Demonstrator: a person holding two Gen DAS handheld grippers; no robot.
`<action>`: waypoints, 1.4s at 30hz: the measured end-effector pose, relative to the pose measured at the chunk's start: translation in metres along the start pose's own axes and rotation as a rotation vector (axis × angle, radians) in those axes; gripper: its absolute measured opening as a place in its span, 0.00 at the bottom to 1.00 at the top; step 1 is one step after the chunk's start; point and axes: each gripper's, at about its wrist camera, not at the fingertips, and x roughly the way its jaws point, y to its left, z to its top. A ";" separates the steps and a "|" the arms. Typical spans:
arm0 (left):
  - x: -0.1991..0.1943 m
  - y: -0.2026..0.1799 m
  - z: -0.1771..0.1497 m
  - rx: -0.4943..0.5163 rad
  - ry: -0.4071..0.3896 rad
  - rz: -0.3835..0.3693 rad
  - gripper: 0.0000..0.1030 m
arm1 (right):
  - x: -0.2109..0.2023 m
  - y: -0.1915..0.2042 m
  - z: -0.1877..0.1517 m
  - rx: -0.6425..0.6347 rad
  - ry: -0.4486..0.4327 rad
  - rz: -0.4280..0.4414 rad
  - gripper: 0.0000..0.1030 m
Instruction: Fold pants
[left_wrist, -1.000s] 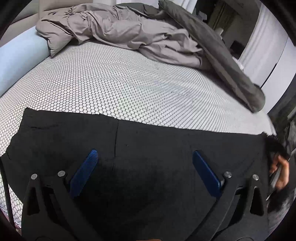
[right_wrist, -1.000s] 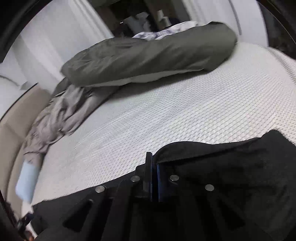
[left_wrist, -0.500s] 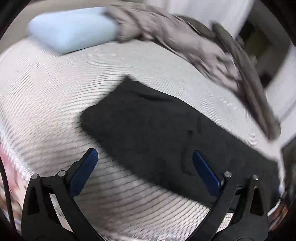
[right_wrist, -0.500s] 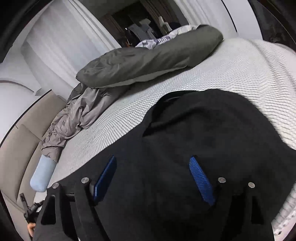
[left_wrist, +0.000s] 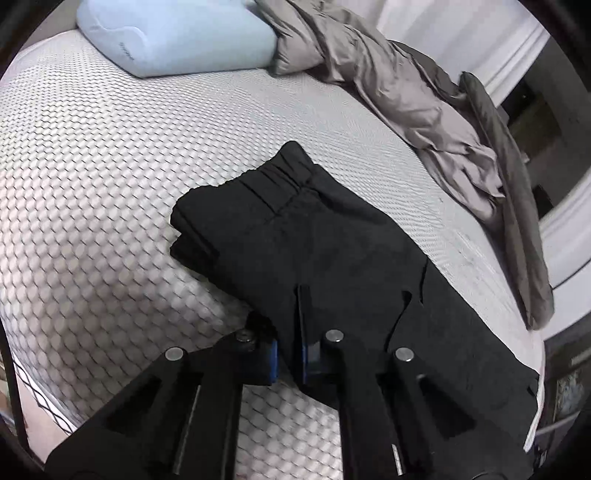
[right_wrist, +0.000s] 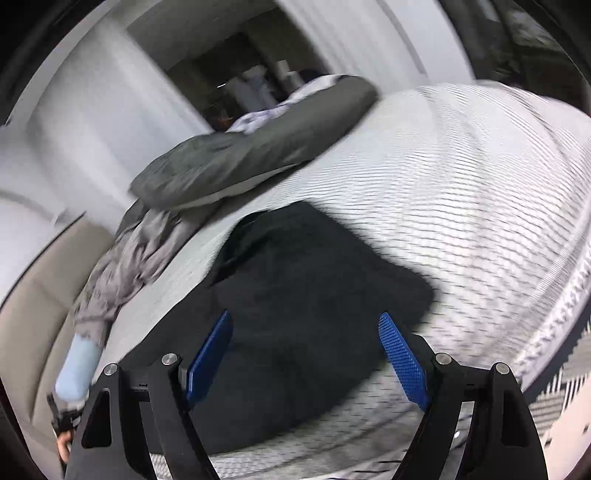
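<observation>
The black pants lie folded along the near side of the bed, elastic waistband toward the pillow. My left gripper is shut on the pants' near edge, a ridge of black cloth pinched up between its blue pads. In the blurred right wrist view the pants lie as a dark folded band. My right gripper hovers open over their end with only air between its blue fingers.
The white honeycomb mattress extends on all sides. A light blue pillow lies at the head. A crumpled beige-grey duvet and a dark grey cover line the far side. A beige headboard and a person's hand show at left.
The left gripper swung toward the waistband end, dropped and shut on the pants' edge. The right gripper let go of the cloth, opened and pulled back; the pants now lie folded over.
</observation>
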 end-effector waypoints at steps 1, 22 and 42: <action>0.001 0.001 0.000 0.009 0.000 0.010 0.06 | 0.001 -0.010 0.000 0.028 0.003 -0.007 0.80; -0.028 -0.022 -0.013 0.166 -0.015 0.158 0.48 | 0.000 -0.045 0.007 0.078 -0.067 -0.135 0.57; -0.034 -0.263 -0.213 0.713 0.072 -0.244 0.99 | 0.058 0.191 -0.102 -0.633 0.244 0.092 0.99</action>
